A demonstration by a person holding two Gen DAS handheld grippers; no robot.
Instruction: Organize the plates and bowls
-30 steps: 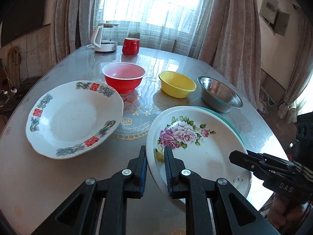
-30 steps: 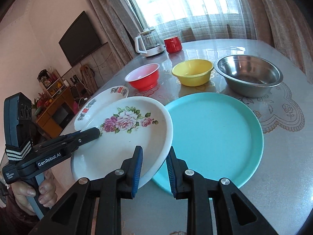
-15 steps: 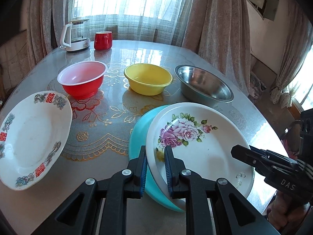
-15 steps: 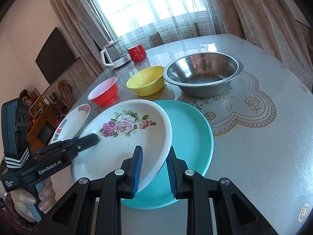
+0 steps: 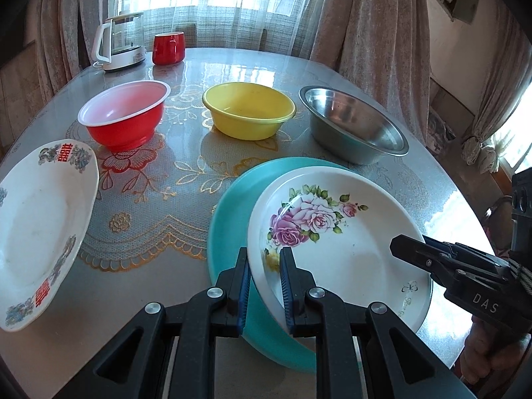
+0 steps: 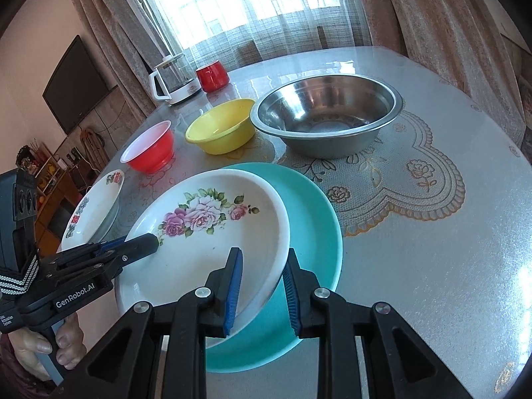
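A white plate with pink roses [image 5: 349, 239] hangs tilted over a larger teal plate [image 5: 229, 219] that lies on the table. My left gripper [image 5: 264, 256] is shut on the rose plate's left rim. My right gripper [image 6: 264, 256] is shut on the opposite rim of the rose plate [image 6: 199, 242]. Each gripper shows in the other's view: the right gripper [image 5: 399, 244] and the left gripper [image 6: 149, 241]. The teal plate [image 6: 316, 219] sticks out on the far and right sides. I cannot tell whether the two plates touch.
A white plate with red characters [image 5: 40, 219] lies at the left. Behind stand a red bowl [image 5: 124, 116], a yellow bowl [image 5: 249, 109] and a steel bowl [image 5: 352, 126] in a row. A kettle [image 5: 121, 41] and a red mug [image 5: 168, 48] sit at the far edge.
Both grippers have carried the rose plate to the right and slightly down, so it now overlaps most of the teal plate. The grips are unchanged.
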